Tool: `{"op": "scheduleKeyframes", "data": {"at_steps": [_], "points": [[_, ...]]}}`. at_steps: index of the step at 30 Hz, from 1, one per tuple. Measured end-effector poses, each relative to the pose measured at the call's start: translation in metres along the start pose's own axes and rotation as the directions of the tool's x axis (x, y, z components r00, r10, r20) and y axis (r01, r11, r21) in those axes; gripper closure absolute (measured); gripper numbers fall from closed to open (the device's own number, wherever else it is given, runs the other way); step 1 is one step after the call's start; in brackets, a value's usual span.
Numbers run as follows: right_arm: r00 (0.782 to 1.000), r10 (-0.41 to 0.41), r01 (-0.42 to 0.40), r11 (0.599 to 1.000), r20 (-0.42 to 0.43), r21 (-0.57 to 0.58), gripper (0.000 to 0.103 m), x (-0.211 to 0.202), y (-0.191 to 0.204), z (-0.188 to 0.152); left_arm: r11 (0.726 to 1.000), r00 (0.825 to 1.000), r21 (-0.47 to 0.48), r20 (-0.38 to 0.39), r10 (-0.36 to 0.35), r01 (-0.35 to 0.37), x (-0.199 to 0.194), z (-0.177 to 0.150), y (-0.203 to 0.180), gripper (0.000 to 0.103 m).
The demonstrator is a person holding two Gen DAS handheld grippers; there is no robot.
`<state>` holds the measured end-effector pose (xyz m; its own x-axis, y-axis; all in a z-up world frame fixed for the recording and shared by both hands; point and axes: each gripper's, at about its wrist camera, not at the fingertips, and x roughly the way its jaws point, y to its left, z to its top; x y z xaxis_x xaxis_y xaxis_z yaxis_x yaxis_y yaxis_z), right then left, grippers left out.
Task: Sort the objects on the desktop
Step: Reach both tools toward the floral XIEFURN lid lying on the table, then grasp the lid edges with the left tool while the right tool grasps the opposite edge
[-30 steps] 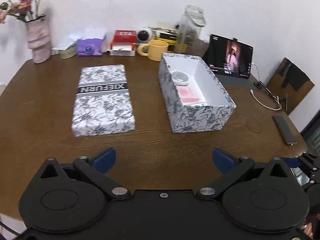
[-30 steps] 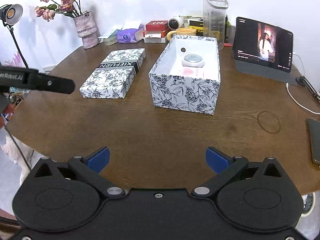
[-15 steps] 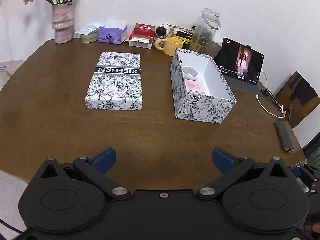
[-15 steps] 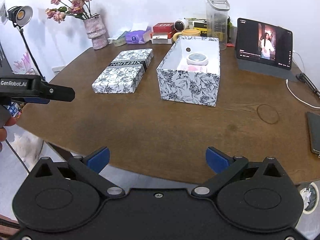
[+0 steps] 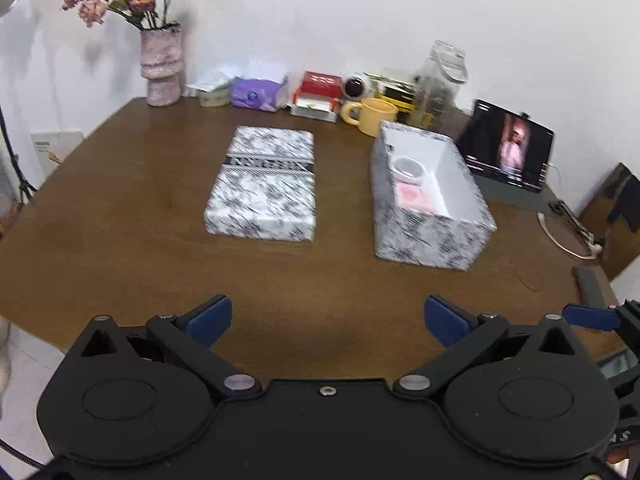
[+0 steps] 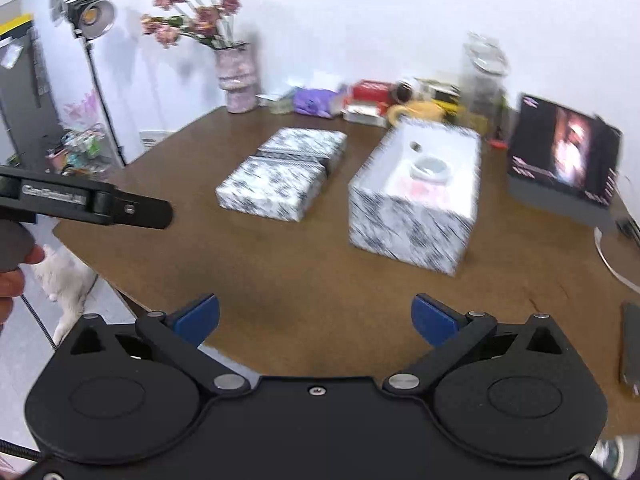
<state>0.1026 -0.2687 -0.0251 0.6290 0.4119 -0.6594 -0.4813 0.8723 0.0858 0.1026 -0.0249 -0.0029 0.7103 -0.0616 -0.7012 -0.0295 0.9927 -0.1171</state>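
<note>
Hovering hand-held grippers (image 5: 328, 316) (image 6: 316, 314), jaws apart

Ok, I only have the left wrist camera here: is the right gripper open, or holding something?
Observer: The right gripper is open and holds nothing.
Operator: Anything in the open box that I can't see?
Observer: A small dark round spot at the far end inside the open box; I cannot tell what it is.
Operator: And off the table's left side?
Observer: Something white and furry on the floor, beside the table.
</note>
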Motion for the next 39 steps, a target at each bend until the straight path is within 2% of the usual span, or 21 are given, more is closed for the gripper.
{"op": "scheduleKeyframes", "data": {"at_steps": [6, 12, 17, 22, 28, 34, 36, 39], "points": [[0.998, 0.059, -0.060, 0.996, -0.007, -0.073, 0.000, 0.060, 0.032, 0.039, 0.996, 0.996, -0.019, 0.020, 0.086, -0.085, 0.038, 0.041, 0.045, 0.000], [0.996, 0.084, -0.087, 0.991, -0.036, -0.101, 0.000, 0.144, 0.065, 0.092, 0.994, 0.995, -0.017, -0.007, 0.104, -0.104, 0.099, 0.097, 0.103, 0.000], [0.995, 0.034, -0.040, 0.997, -0.099, -0.060, 0.000, 0.236, 0.063, 0.130, 0.995, 0.994, 0.008, -0.044, 0.098, -0.097, 0.177, 0.138, 0.142, 0.000], [0.985, 0.005, 0.007, 0.998, -0.172, 0.070, 0.000, 0.317, 0.042, 0.141, 0.999, 0.984, 0.012, -0.169, 0.049, -0.048, 0.267, 0.161, 0.158, 0.000], [0.975, -0.013, 0.049, 0.986, -0.220, 0.161, 0.000, 0.371, 0.016, 0.142, 0.999, 0.953, -0.020, -0.300, -0.042, 0.038, 0.348, 0.168, 0.160, 0.000], [0.977, 0.085, -0.030, 0.963, -0.196, 0.269, 0.000, 0.395, -0.006, 0.141, 0.982, 0.929, -0.139, -0.327, -0.171, 0.132, 0.372, 0.163, 0.166, 0.000], [0.976, 0.136, -0.076, 0.943, -0.168, 0.323, 0.000, 0.402, -0.011, 0.139, 0.979, 0.929, -0.140, -0.319, -0.186, 0.148, 0.374, 0.162, 0.161, 0.000], [0.986, 0.122, -0.083, 0.951, -0.113, 0.296, 0.000, 0.403, -0.007, 0.137, 0.980, 0.933, -0.129, -0.309, -0.186, 0.152, 0.374, 0.161, 0.150, 0.000]]}}
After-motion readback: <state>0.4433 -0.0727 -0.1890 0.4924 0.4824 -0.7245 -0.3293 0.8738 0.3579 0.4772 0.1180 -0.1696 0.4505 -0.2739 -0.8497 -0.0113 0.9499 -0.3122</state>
